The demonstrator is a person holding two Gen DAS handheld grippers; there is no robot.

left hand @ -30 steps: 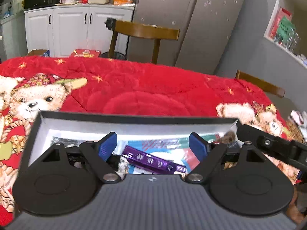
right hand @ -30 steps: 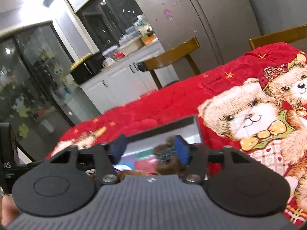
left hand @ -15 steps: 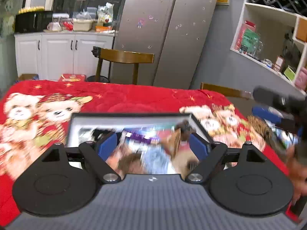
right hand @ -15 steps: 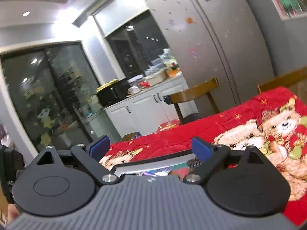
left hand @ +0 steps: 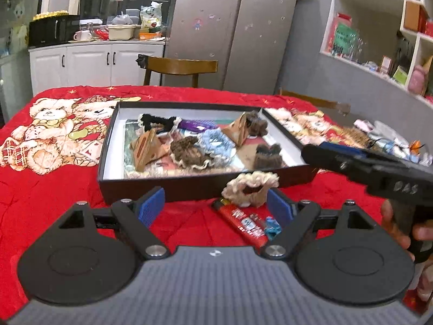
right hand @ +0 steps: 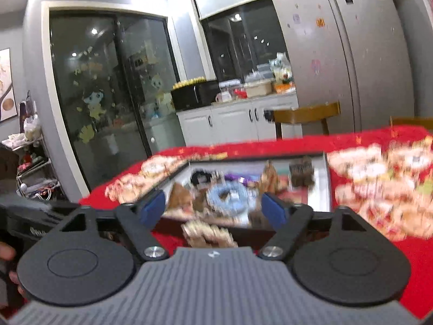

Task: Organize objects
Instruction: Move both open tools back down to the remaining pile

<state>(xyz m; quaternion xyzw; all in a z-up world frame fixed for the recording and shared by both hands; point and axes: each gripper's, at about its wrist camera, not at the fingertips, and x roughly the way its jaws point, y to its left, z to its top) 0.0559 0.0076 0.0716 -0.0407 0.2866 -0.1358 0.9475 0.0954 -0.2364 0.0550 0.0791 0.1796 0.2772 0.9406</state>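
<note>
While the left wrist view shows the left gripper (left hand: 216, 205) spread wide and empty, a cream frilly fabric scrunchie (left hand: 250, 187) lies outside the shallow black cardboard box (left hand: 108, 140); collecting it looks next. From the blurred right wrist view, the right gripper (right hand: 213, 207) likewise gapes empty before that box.

- The left wrist view looks from near the front wall of the black box (left hand: 189, 187), facing across it toward the fridge (left hand: 232, 27).
- The right wrist view sits just right of that, aimed leftward over the box (right hand: 326, 178) toward the glass doors (right hand: 108, 94).
- Both share the box, chair and cabinets.
</note>
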